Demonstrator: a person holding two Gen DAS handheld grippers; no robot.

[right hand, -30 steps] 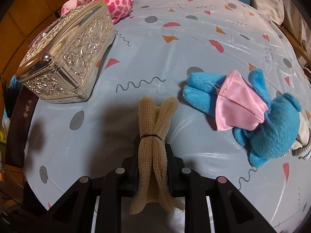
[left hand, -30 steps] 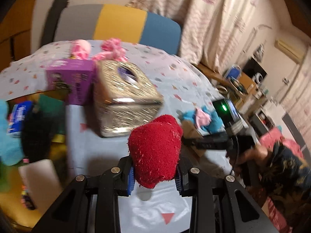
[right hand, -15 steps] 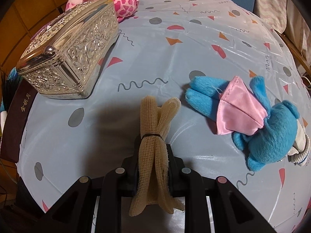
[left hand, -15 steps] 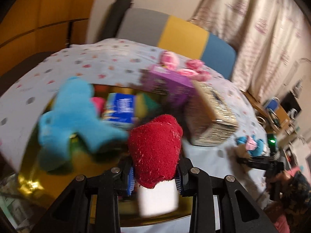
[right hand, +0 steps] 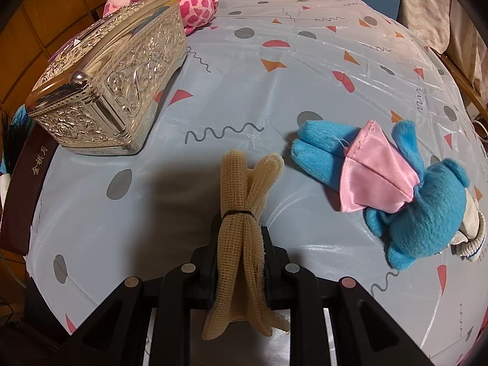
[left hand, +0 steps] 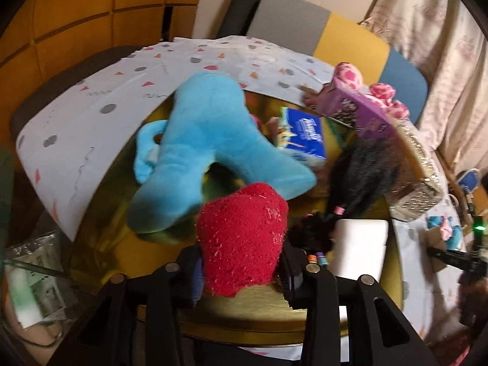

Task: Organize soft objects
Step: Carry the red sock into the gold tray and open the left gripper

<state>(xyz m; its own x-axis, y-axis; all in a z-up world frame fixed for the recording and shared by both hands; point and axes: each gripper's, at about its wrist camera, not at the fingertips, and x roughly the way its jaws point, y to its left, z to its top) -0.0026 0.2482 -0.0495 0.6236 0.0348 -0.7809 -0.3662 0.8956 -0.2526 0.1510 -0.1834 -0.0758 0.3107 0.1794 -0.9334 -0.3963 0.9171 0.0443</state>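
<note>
Left gripper (left hand: pixel 242 270): jaws clamped on a red fuzzy sock (left hand: pixel 242 241), held above a gold tray (left hand: pixel 106 231). In the tray: large light-blue plush (left hand: pixel 207 152), blue packet (left hand: pixel 305 134), black hair-like tuft (left hand: pixel 363 177), white block (left hand: pixel 360 247). A purple box (left hand: pixel 363 113) sits at the tray's far edge.

Right gripper (right hand: pixel 241 244): jaws closed on a beige mesh cloth bundle (right hand: pixel 244 213) tied with a black band, over the patterned tablecloth (right hand: pixel 289 76). Blue plush in a pink skirt (right hand: pixel 396 189) lies on the cloth to the right, near the bundle tip. Silver embossed box (right hand: pixel 113 85) stands far left, with a pink spotted plush (right hand: pixel 183 3) behind it.
</note>
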